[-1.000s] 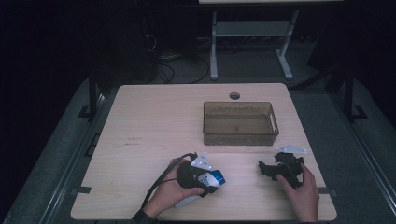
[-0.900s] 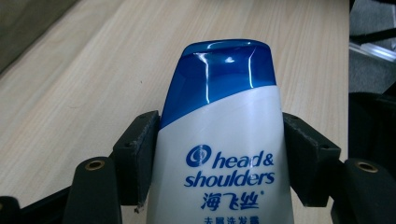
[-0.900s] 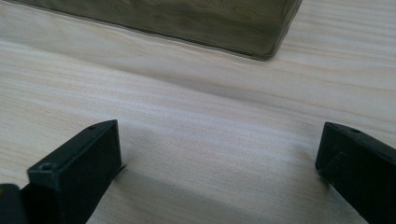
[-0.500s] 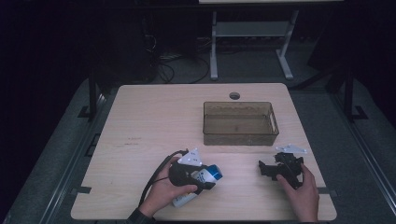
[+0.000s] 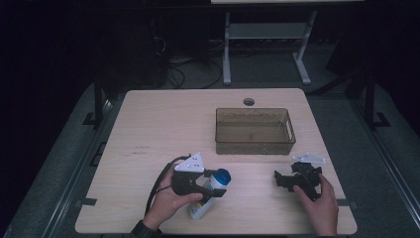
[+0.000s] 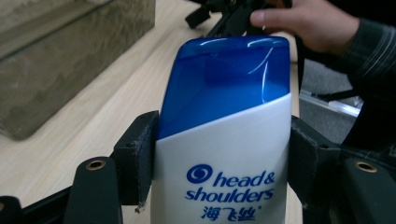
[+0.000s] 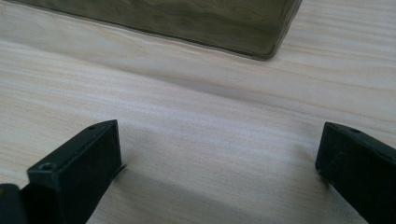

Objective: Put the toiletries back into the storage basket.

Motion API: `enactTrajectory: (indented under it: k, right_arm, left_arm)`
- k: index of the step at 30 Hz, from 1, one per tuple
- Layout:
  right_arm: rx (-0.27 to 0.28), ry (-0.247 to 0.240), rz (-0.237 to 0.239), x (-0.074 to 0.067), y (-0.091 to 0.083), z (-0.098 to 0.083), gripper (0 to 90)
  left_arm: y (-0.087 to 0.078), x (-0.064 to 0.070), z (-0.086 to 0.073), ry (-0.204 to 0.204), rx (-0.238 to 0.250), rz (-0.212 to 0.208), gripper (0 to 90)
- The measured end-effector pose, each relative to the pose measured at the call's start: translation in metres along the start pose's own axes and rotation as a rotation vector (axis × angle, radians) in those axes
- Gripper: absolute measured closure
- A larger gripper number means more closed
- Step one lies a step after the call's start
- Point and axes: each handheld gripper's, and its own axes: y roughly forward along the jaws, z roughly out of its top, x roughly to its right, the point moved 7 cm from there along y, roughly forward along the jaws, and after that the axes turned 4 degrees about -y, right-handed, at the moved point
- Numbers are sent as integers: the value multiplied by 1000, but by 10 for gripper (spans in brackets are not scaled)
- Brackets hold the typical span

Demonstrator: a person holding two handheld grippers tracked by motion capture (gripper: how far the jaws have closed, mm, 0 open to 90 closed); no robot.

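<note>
Shampoo bottle, white with blue cap: clamped between the left gripper fingers, near the front edge of the wooden surface. Right gripper: fingers wide apart, nothing between, low over the surface near the brown bin.

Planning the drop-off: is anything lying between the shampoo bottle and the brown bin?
Nothing visible does. The left gripper holds the shampoo bottle, and only bare table lies between it and the open, empty-looking bin.
</note>
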Motion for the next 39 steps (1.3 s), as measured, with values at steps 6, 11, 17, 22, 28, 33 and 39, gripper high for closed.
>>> enactTrajectory:
  k: [6,11,17,22,28,33,39]
  right_arm:
    - [0,0,0,0,0,0,0]
    - [0,0,0,0,0,0,0]
    - [0,0,0,0,0,0,0]
    - [0,0,0,0,0,0,0]
    - [0,0,0,0,0,0,0]
    - [0,0,0,0,0,0,0]
    - [0,0,0,0,0,0,0]
  left_arm:
    - [-9,0,5,6,51,-8,346]
    - [-15,0,9,14,107,-17,346]
    - [-21,0,15,23,157,-17,346]
    - [-23,-2,19,25,176,20,346]
    - [-25,-5,26,26,196,49,346]
    - [-26,-9,31,16,211,65,346]
    - [-27,-17,38,12,226,94,346]
